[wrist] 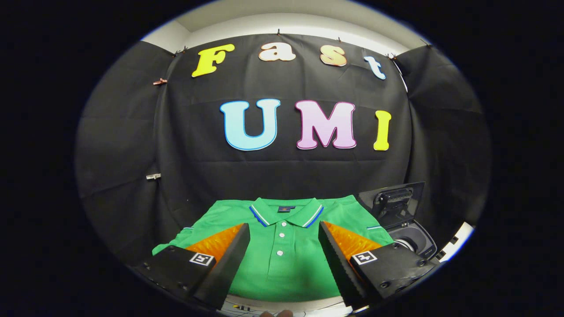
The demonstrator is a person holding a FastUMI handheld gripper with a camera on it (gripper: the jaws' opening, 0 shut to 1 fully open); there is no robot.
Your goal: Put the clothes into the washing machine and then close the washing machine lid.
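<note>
Jaws spread wide, gripping nothing; green polo shirt (282,251) flat below, between them; washing machine (403,220) right.

claw (284,259): two wedge-shaped fingers set apart, ridged inner faces
markings: square black-and-white tags on both finger bases
fasteners: small screws in the housings

A black cloth (282,176) hangs as the back wall of the booth, creased in faint horizontal folds and running on into darker panels at either side. Small clips (160,81) pin it along its top edge and down one side, among them a pale clip (153,176) lower on that same side. Above the cloth runs a strip of white wall (291,24) under a grey ceiling (264,9). A pale worktop (458,242) edge with black markings shows low down beside the cloth.
</note>
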